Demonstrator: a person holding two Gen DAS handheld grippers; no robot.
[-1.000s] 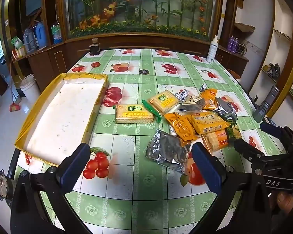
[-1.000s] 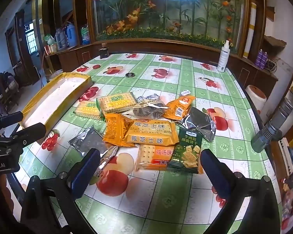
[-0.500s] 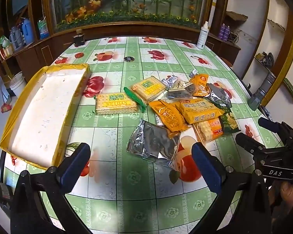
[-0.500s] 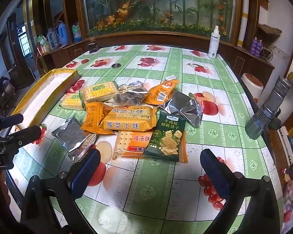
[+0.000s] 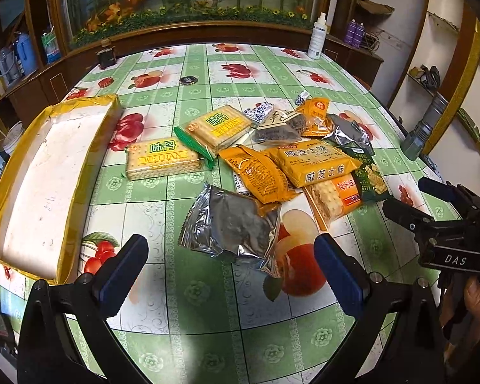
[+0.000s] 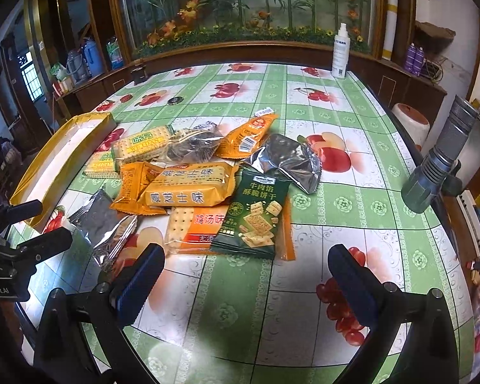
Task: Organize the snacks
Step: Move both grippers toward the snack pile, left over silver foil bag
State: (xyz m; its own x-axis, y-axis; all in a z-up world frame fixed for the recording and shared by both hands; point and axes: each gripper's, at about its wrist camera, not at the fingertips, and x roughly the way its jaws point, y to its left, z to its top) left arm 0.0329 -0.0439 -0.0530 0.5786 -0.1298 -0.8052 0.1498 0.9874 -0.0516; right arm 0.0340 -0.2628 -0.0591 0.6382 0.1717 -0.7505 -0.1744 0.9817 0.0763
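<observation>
I have the left tool and right tool spread wide, holding nothing, above the worktop. The silver foil packet lies flat between my left fingers, long axis crosswise.

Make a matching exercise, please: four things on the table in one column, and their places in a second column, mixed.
Things
1. dark green cracker bag
2. white spray bottle
3. yellow tray
4. silver foil packet

Places
A. at the far edge of the table, by the wooden ledge
B. just ahead of the open left tool
C. lying on the orange-and-clear cracker pack
D. at the left of the snack pile, nothing in it

Pairs: 1-C, 2-A, 3-D, 4-B
</observation>
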